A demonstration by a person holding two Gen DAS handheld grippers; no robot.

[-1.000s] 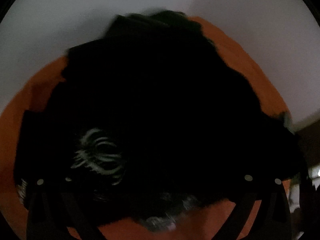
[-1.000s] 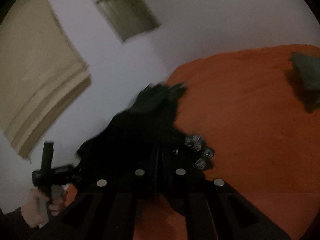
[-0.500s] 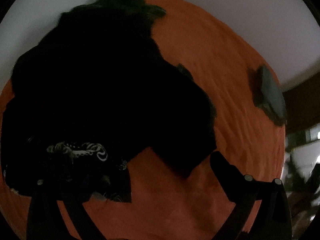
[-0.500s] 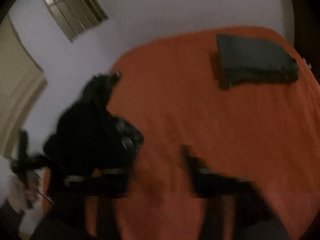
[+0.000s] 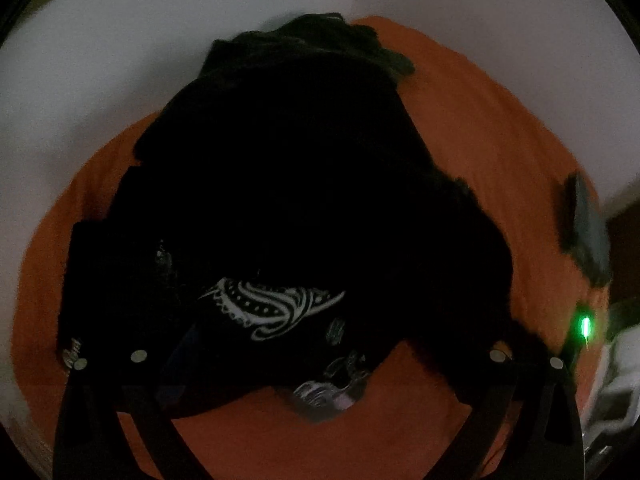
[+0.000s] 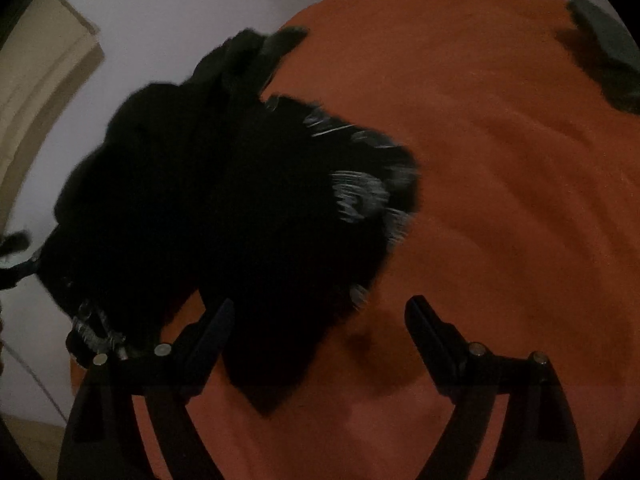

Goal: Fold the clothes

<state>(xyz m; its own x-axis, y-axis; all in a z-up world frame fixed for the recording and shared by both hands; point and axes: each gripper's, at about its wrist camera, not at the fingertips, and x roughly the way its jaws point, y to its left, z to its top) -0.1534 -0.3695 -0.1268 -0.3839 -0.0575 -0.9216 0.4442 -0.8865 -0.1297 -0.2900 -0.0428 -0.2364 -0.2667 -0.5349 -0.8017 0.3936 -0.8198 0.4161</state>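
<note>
A black garment with a white paisley print (image 5: 280,312) lies bunched on the orange bed cover (image 5: 500,152). It also shows in the right wrist view (image 6: 240,208), with blurred white print at its right edge. My left gripper (image 5: 316,364) is open, its fingers wide apart, with the garment's near edge lying between them. My right gripper (image 6: 320,320) is open just right of the garment's near corner, holding nothing. The left finger (image 6: 212,332) is at the cloth's edge.
A folded dark grey garment (image 6: 604,48) lies at the far right of the bed; it shows in the left wrist view (image 5: 588,228) too. A white wall (image 5: 120,40) stands behind the bed. A green light (image 5: 585,325) glows at the right.
My right gripper, shut on the black garment a second ago, has opened and let it go. The garment has dropped onto the bed. The left view has swung back over the garment.
</note>
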